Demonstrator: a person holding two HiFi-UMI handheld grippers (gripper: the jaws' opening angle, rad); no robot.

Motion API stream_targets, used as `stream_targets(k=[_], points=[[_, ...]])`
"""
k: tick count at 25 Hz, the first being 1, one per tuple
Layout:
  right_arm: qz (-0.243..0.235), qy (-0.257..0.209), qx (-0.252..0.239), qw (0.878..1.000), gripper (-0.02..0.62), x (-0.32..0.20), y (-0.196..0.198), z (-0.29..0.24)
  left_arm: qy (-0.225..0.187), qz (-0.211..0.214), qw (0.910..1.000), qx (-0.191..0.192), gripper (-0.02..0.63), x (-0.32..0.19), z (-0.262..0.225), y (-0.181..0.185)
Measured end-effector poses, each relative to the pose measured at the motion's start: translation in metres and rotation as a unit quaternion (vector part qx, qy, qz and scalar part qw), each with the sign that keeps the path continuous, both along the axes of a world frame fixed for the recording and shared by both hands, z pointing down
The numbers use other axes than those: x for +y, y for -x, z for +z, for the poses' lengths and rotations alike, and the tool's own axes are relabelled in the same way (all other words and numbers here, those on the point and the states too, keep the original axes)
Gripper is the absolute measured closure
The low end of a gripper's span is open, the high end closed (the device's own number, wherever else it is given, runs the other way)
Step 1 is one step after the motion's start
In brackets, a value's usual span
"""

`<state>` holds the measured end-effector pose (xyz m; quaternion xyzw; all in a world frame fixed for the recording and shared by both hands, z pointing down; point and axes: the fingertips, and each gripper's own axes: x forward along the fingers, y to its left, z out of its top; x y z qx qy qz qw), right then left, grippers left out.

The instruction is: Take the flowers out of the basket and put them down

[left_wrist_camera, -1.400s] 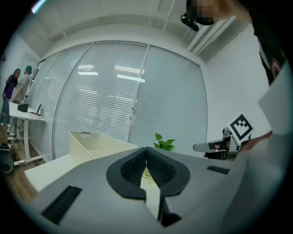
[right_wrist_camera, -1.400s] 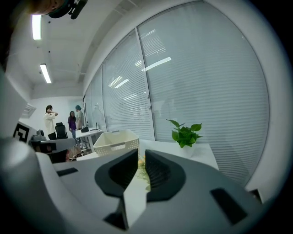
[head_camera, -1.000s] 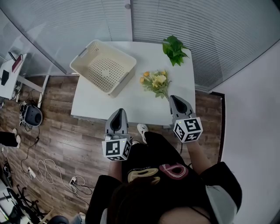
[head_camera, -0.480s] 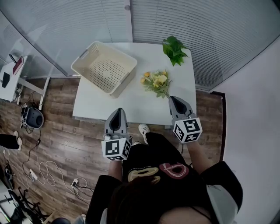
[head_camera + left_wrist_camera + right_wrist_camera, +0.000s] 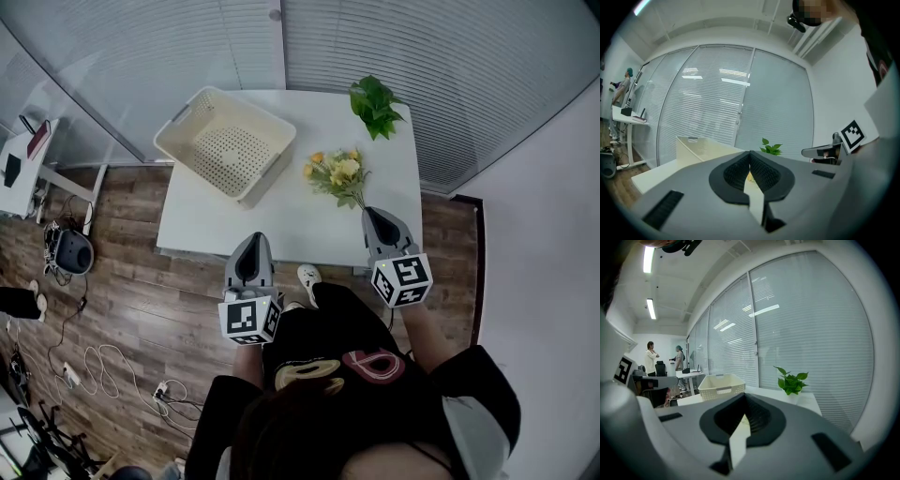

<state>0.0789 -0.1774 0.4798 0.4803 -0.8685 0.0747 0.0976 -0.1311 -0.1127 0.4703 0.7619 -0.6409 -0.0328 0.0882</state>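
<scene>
While my left gripper [image 5: 251,238] and right gripper [image 5: 367,212] sit clenched, empty, at the table [image 5: 281,234] edge, the flowers [image 5: 336,176] lie beside the empty basket [image 5: 267,181]; nudging the right one forward could shove the stems askew.

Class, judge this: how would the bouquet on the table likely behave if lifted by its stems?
Probably light: the bouquet is only thin stems and leaves. Likely floppy: the blooms spread past the narrow stems, so they may droop. Unlikely to roll, since it lies flat and splayed on the table.
</scene>
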Motion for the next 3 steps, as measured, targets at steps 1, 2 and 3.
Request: stream_targets(k=[1, 2, 3], points=[[0.0, 0.0, 0.0, 1.0, 0.586, 0.0006, 0.0005, 0.0002, 0.0, 0.0, 1.0, 0.0, 0.589, 0.0008, 0.0002, 0.0008], [0.0, 0.0, 0.001, 1.0, 0.586, 0.0012, 0.001, 0.0004, 0.0, -0.001, 1.0, 0.001, 0.589, 0.0017, 0.0005, 0.0015], [0.0, 0.0, 0.001, 1.0, 0.586, 0.002, 0.0015, 0.0006, 0.001, -0.001, 1.0, 0.001, 0.589, 0.0026, 0.0008, 0.0022]])
